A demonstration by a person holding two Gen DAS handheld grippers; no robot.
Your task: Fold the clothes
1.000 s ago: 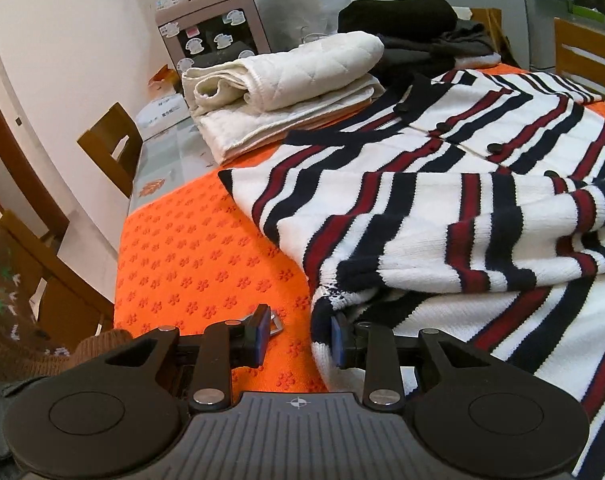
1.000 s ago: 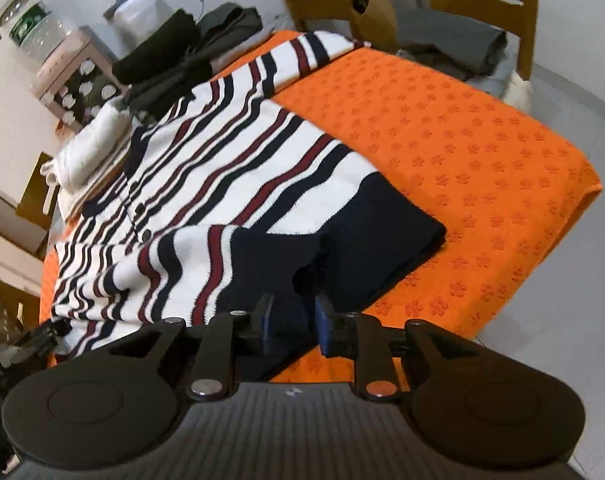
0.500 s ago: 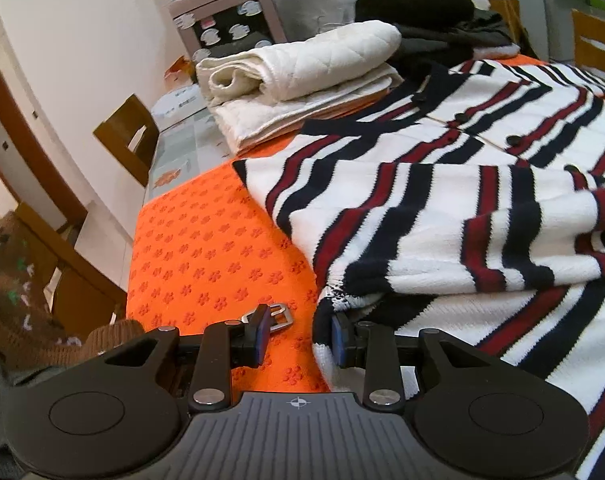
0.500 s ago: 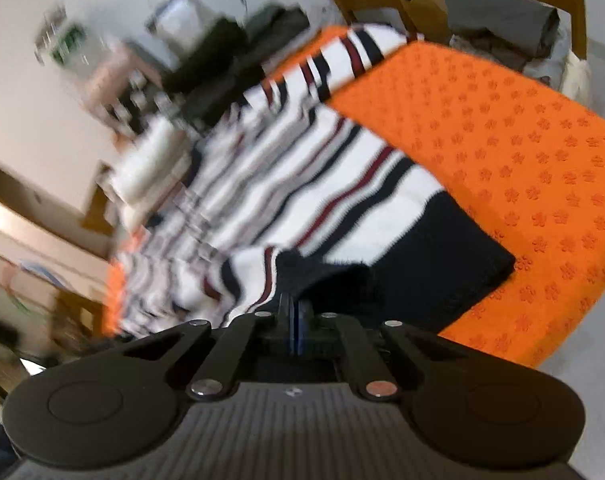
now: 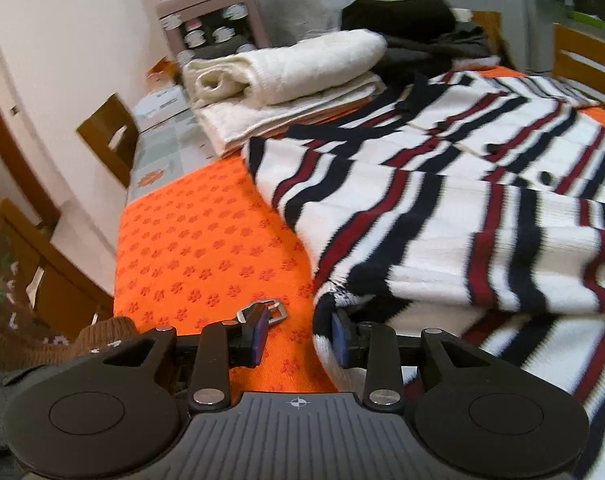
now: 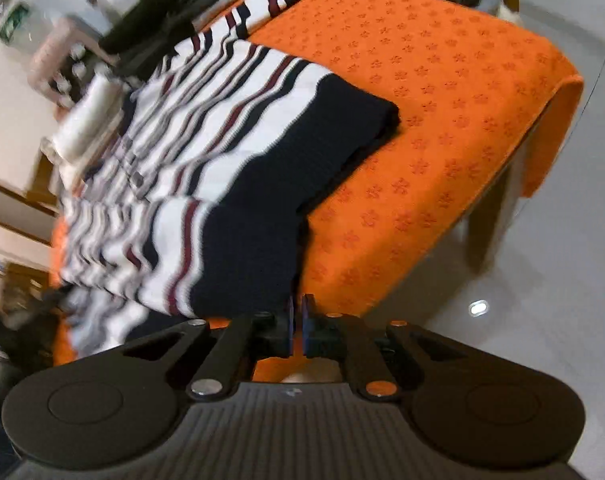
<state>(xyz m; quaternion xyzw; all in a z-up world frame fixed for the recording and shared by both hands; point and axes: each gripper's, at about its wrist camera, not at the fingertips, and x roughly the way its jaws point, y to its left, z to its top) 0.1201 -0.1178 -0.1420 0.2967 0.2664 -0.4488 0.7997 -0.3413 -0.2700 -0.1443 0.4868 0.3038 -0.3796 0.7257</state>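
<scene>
A striped knit cardigan (image 5: 442, 216), white with navy and dark red bands and dark buttons, lies spread on a surface covered by an orange flower-print cloth (image 5: 206, 248), one sleeve folded across its front. The right wrist view alone shows the cardigan's (image 6: 206, 152) broad navy hem and the cloth's (image 6: 442, 92) far corner drooping over the surface edge at 2 o'clock, with pale floor beyond; this view is motion-blurred. The left wrist view alone shows a metal buckle (image 5: 262, 309) lying on the cloth just ahead of the gripper's left finger.

Behind the cardigan, at 12 o'clock in the left wrist view, sits a stack of folded cream quilted textiles (image 5: 290, 84), touching or just short of the cardigan's collar end. Dark folded garments (image 5: 414, 28) lie at 1 o'clock, a pink appliance (image 5: 210, 12) stands at 11 o'clock, and a wooden chair (image 5: 110, 136) stands off the surface at 10 o'clock. A brown knitted sleeve (image 5: 26, 320) fills the 9 o'clock edge.

The left gripper (image 5: 298, 338) is spread apart, its right finger at the cardigan's near edge, nothing between the pads. The right gripper (image 6: 297, 326) is pressed nearly together on the navy sleeve end, which hangs directly at its tips at 12 o'clock.
</scene>
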